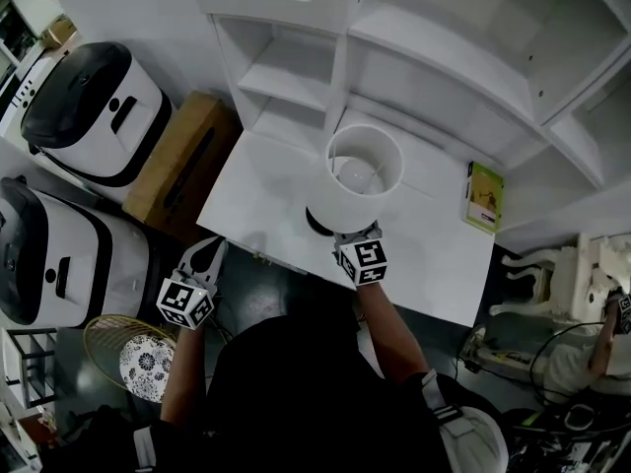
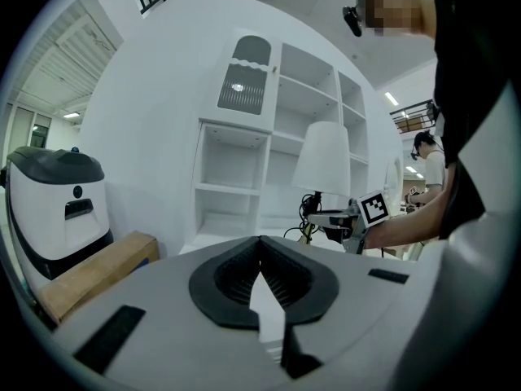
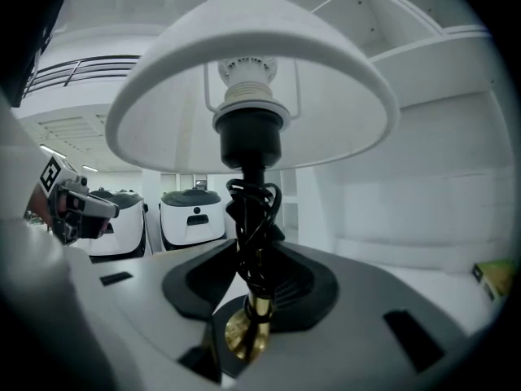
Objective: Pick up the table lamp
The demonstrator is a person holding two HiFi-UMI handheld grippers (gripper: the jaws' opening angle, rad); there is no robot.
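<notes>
The table lamp (image 1: pixel 363 173) is being gripped by its stem in the partly closed right gripper (image 1: pixel 357 233) at the white table (image 1: pixel 258 190), while the left gripper (image 1: pixel 209 254) is being held closed and empty.

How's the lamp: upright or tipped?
Upright. The table lamp stem stands vertical in the right gripper, shade on top; head view looks straight into the shade.
</notes>
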